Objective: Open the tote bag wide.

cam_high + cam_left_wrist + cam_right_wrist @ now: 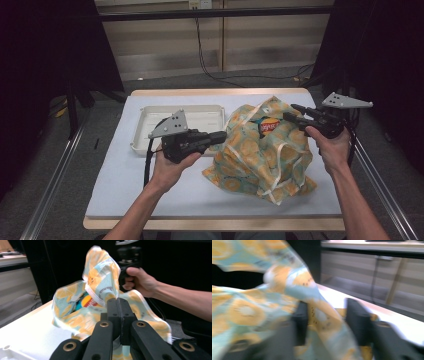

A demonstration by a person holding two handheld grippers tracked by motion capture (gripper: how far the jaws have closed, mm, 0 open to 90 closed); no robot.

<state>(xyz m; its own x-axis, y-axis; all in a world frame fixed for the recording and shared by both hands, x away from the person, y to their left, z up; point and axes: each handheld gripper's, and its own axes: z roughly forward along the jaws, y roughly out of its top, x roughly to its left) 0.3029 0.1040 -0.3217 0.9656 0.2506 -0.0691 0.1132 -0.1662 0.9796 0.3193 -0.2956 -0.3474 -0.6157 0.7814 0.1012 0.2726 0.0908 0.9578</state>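
Thing: orange-and-teal patterned plastic bag [260,155] on the blue-covered worktop [125,195], right of the white rectangular tray [145,120] | Inside: crisp packet [268,125] at the mouth | Left gripper [223,136]: fingers clenched on the bag's rim | Right gripper [292,111]: fingers spread apart, bag fabric between them, at the far rim
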